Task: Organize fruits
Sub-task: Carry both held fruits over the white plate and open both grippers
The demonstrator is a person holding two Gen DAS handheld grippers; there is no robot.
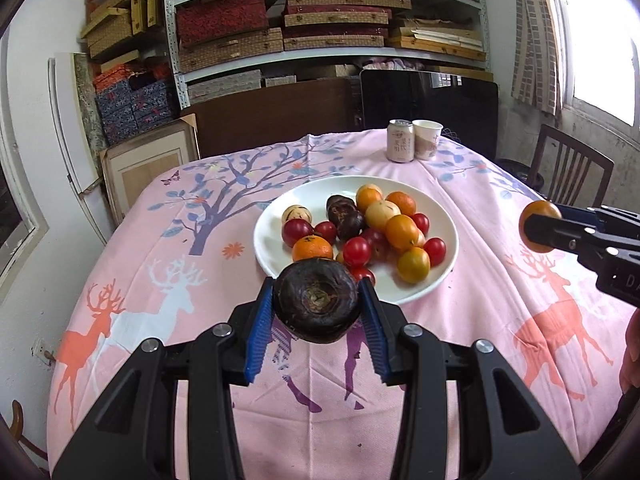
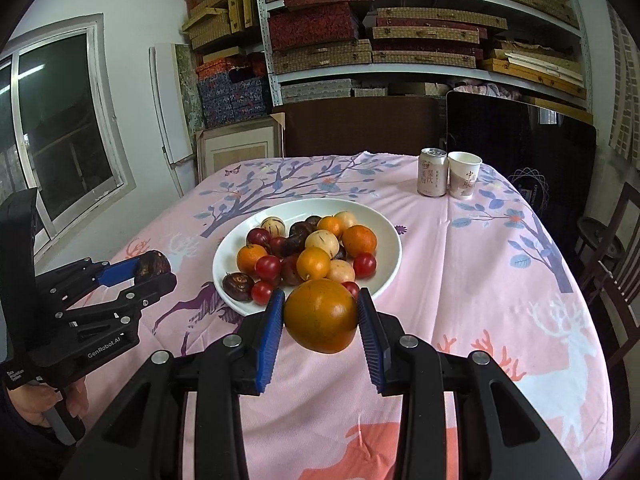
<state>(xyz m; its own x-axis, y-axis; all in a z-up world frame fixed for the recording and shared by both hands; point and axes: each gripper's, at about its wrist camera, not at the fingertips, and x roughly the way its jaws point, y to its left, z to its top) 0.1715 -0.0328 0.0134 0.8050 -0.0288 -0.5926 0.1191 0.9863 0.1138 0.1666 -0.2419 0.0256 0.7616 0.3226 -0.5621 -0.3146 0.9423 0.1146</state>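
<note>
Two hand-held grippers are hanging above the tabletop [image 1: 208, 264], each with its blue pads pressing on a fruit: the left hand-held gripper [image 1: 318, 304] is clamping a dark brown fruit [image 1: 318, 300], and the right hand-held gripper [image 2: 322, 312] is clamping an orange fruit [image 2: 322, 316]. Both fruits are sitting clear of the pink deer-print cloth, just in front of the white plate [image 1: 276, 248], which is carrying a heap of oranges, red tomatoes, pale and dark fruits. Beyond the plate, near the far edge, a drink can [image 1: 399, 140] and a paper cup [image 1: 427, 139] are standing side by side, touching. A wooden chair [image 1: 572, 172] is standing at the right, and box-laden shelves [image 1: 328, 56] are filling the back wall.
</note>
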